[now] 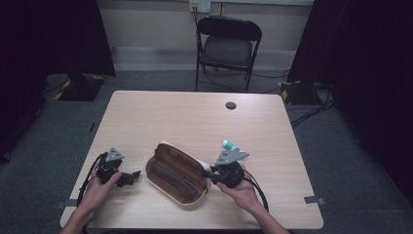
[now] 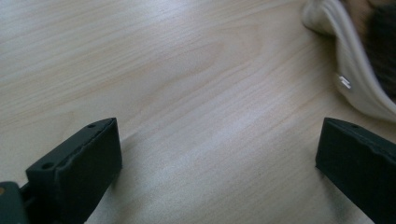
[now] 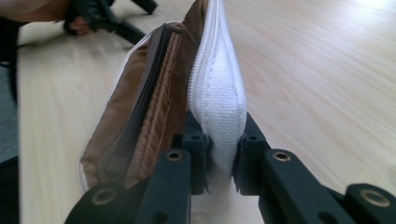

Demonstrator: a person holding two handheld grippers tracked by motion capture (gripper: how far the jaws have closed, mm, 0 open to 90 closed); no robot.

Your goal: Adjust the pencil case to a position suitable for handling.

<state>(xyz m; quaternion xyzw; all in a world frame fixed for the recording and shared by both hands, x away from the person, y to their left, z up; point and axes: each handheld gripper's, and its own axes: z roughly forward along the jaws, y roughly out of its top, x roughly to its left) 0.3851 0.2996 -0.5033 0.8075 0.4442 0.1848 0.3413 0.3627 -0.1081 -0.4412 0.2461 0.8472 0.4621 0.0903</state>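
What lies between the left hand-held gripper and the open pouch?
Bare wooden table: in the left gripper view, nothing lies between the open left hand-held gripper and the pouch.

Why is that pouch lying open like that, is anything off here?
Nothing is damaged or spilled. The pouch lies unzipped, brown lining up, because the right gripper pinches its white edge. The left gripper waits open beside it. A small tube lies loose nearby.

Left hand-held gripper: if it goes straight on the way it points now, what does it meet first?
Probably the pouch: the left hand-held gripper, jaws open, points at its near white edge across bare table.
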